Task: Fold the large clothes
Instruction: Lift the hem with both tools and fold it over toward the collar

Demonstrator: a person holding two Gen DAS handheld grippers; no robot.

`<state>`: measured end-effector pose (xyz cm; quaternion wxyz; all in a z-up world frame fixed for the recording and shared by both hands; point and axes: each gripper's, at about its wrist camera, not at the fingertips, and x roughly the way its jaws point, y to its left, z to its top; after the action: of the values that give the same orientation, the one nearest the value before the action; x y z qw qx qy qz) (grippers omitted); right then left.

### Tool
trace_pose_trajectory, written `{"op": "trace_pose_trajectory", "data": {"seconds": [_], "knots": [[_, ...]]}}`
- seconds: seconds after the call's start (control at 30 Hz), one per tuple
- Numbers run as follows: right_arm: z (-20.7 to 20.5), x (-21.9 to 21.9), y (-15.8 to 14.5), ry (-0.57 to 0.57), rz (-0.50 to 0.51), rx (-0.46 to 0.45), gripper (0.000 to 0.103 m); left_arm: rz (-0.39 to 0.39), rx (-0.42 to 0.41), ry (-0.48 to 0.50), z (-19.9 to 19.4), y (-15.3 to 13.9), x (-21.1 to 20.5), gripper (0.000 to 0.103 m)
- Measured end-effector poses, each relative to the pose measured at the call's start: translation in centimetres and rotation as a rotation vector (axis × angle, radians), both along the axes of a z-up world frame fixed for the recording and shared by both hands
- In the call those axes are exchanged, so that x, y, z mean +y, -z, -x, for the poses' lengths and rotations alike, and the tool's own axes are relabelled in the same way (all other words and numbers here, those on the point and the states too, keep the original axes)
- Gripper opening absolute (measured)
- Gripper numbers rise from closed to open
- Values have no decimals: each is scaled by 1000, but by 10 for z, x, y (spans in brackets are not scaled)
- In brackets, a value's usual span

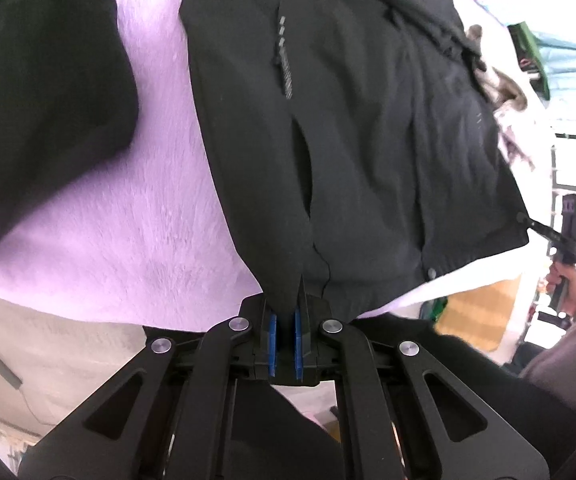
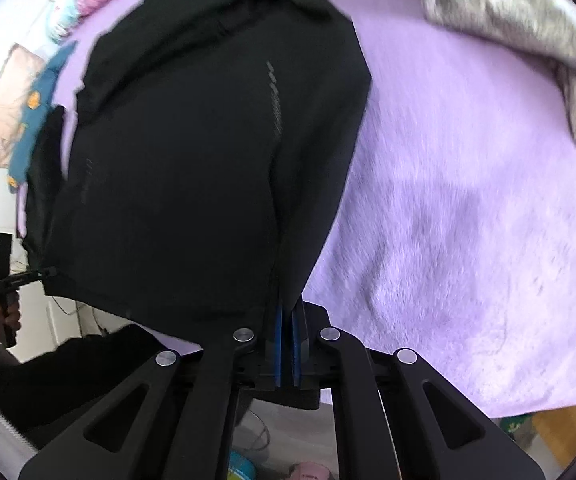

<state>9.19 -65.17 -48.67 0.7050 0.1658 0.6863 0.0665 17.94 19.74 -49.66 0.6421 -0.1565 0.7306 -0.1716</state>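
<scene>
where both grippers pinch the black jacket [image 1: 347,140], its hem is hidden.

Both wrist views close, steeply downward, sharing black jacket [image 1: 347,140] on purple blanket [image 2: 467,220]

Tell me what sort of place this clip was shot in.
Probably a bedroom at home: a black jacket lies on a fluffy purple blanket, a grey throw is bunched at its far edge, and more clothes are beside it.

Purple fleece blanket [image 2: 467,208], grey mottled throw [image 2: 527,28]
</scene>
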Motion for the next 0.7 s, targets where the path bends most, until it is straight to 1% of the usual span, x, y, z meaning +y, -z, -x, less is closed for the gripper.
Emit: {"op": "trace_pose_trajectory", "data": {"seconds": [0.07, 0.1, 0.2, 0.23, 0.3, 0.37, 0.4, 0.43, 0.53, 0.57, 0.67, 0.7], "knots": [[-4, 2, -13, 6, -9, -37, 4, 23, -11, -22, -8, -11, 8, 5], [0, 9, -13, 6, -9, -53, 4, 37, -9, -40, -10, -15, 8, 5], [-14, 12, -40, -5, -22, -91, 4, 86, 2, -116, -23, -27, 22, 5], [-16, 11, -43, -7, -29, -99, 4, 93, 2, -130, -29, -32, 27, 5], [-26, 10, -58, -6, -47, -132, 4, 98, -7, -137, -39, -42, 30, 5], [-42, -6, -81, -2, -68, -160, 4, 102, -25, -127, -50, -55, 32, 5], [-49, -6, -90, -3, -77, -181, 4, 104, -33, -119, -55, -62, 32, 5], [-48, -13, -102, -7, -82, -194, 4, 109, -43, -112, -60, -70, 31, 5], [-63, -3, -119, -16, -100, -239, 4, 136, -58, -115, -73, -86, 33, 5], [-72, 1, -127, -21, -104, -252, 4, 156, -59, -129, -78, -91, 35, 5], [-94, 6, -150, -32, -126, -301, 4, 224, -65, -228, -96, -104, 44, 4], [-102, 6, -159, -35, -133, -323, 4, 229, -76, -235, -103, -109, 47, 4]]}}
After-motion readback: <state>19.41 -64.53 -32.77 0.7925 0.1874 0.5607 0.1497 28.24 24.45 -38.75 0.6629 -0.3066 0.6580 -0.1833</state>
